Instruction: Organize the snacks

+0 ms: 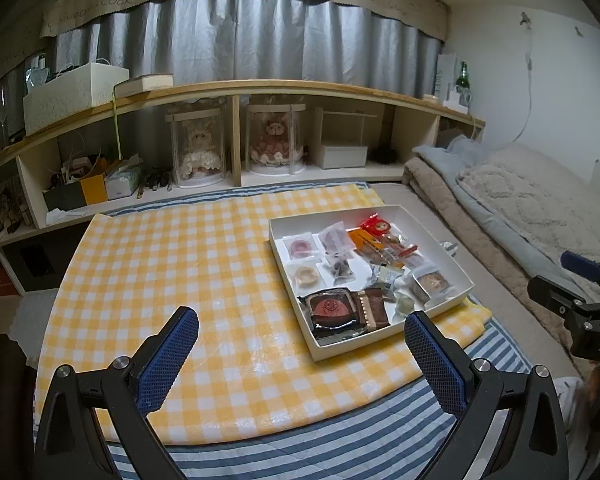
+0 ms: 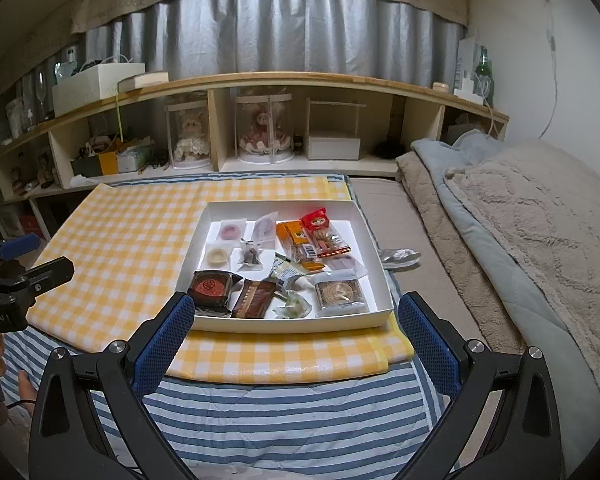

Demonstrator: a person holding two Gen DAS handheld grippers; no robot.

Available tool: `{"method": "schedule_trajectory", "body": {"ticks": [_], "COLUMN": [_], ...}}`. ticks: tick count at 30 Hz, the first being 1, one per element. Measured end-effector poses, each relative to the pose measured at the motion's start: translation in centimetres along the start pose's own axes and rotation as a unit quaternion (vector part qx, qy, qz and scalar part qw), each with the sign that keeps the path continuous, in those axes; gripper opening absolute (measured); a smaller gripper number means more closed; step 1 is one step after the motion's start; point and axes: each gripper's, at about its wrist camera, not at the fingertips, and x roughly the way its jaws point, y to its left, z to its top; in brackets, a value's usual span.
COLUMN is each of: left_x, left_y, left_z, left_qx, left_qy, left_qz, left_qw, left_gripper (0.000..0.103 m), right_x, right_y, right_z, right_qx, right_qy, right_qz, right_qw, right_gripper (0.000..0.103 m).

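A shallow white box [image 2: 292, 325] sits on a yellow checked cloth [image 2: 132, 232] and holds several wrapped snacks. Among them are a black pack with a red disc [image 2: 212, 290], a brown packet [image 2: 254, 298], a red packet [image 2: 316, 220] and a clear boxed pastry [image 2: 340, 292]. My right gripper [image 2: 296, 300] stands open just in front of the box, with nothing between its fingers. In the left wrist view the box [image 1: 332, 216] lies ahead to the right. My left gripper [image 1: 300, 316] is open and empty near the box's left front corner, over the cloth [image 1: 172, 248].
A low wooden shelf [image 2: 300, 80] with doll cases and boxes runs along the back. Folded blankets [image 2: 520, 220] are piled on the right. A silver wrapper [image 2: 400, 256] lies just right of the box. A blue striped quilt [image 2: 284, 412] covers the near side.
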Motion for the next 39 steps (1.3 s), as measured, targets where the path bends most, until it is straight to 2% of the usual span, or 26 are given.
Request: {"method": "schedule_trajectory", "body": {"ticks": [39], "left_x": [-0.7], "left_y": [-1.4], "left_z": [-0.3], "left_qx": [-0.002], "left_qy": [-0.011], "left_qz": [0.011], "left_qw": [0.9999], "left_gripper": [0.103], "right_x": [0.1], "right_y": [-0.2], "right_z": [0.0], "right_qx": [-0.001], "right_qy": [0.000], "right_qz": [0.001], "right_qw": [1.000], "right_gripper": [0.103]}}
